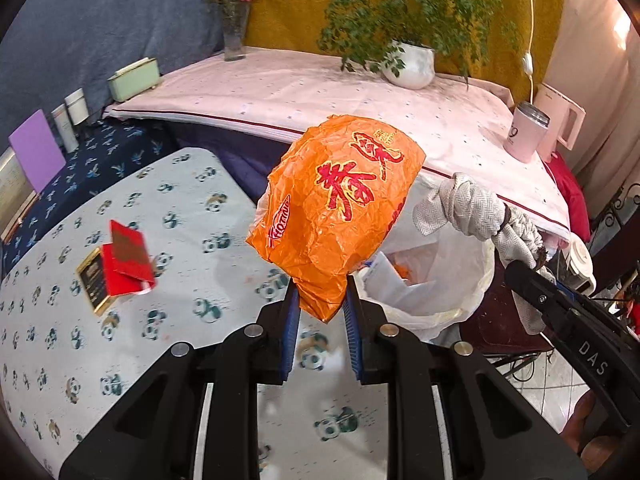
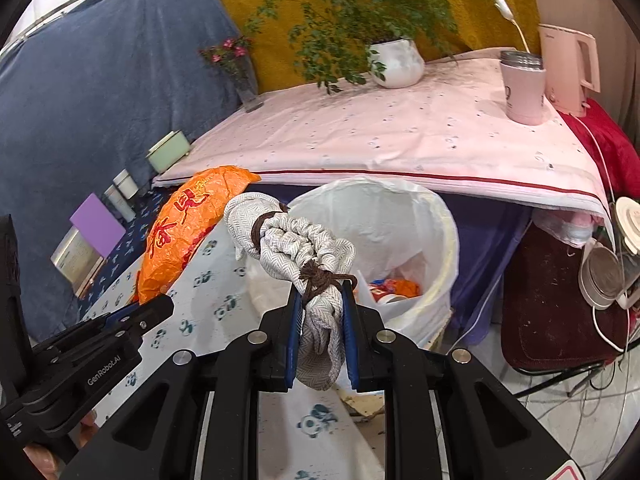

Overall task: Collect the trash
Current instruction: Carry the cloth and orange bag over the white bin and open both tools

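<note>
Panda-print tabletop (image 1: pixel 120 200) is being cleared: an orange wrapper (image 1: pixel 336 208), light and crinkly, is being pinched at its lower corner by the left gripper (image 1: pixel 320 304); a tied cloth bundle (image 2: pixel 296 240), soft, is being clamped by the right gripper (image 2: pixel 322 300), the lined bin (image 2: pixel 444 216) at one o'clock.

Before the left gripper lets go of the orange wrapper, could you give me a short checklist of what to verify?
1. Left gripper shut on orange wrapper: ok.
2. Wrapper over the lined trash bin: not ok; in the right wrist view it hangs left of the bin, above the panda cloth.
3. Bin mouth open, with room: ok; trash lies only at the bottom.
4. Right gripper shut on the tied cloth bundle: ok.
5. Bundle clear of the drop path: cannot tell; it sits between wrapper and bin.
6. Red packet left on the cloth: not ok.
</note>
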The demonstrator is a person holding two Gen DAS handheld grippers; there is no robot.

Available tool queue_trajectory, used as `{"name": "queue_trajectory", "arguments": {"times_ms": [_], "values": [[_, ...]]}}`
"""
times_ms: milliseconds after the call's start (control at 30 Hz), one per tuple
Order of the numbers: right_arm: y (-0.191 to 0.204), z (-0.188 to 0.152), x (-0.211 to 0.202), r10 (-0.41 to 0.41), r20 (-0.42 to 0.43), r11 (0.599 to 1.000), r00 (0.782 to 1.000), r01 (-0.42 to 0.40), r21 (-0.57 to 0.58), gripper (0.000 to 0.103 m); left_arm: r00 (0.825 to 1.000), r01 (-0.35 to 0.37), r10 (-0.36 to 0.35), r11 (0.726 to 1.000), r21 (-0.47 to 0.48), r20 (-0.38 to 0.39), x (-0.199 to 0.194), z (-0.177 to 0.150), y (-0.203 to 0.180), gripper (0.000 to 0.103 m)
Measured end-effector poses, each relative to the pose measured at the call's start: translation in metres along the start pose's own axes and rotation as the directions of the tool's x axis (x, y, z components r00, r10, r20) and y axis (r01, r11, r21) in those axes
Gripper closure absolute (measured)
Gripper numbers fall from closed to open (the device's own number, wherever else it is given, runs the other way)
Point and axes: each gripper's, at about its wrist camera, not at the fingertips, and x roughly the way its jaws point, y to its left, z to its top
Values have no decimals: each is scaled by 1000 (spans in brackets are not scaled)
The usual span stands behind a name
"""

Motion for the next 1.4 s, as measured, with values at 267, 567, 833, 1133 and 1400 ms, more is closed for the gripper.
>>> {"name": "queue_trajectory", "arguments": {"times_ms": [267,567,833,1133,1400], "values": [[-26,4,10,-28,-12,999,1000,28,34,85,1000,17,-17,999,32,-16,27,14,-25,75],[-29,9,25,-29,-26,999,999,30,33,85,1000,1,-2,1000,-26,-29,37,18,-11,59],[-14,11,38,-19,-40,1000,999,19,13,85,1000,-25,24,998,-66,-19,34,16,9,48],[2,13,45,-15,-34,1000,999,15,-13,75,999,-44,43,994,-98,-18,30,11,28,45],[16,12,40,-8,-29,999,1000,7,-36,75,998,-58,55,988,-142,-23,25,5,45,43]]}}
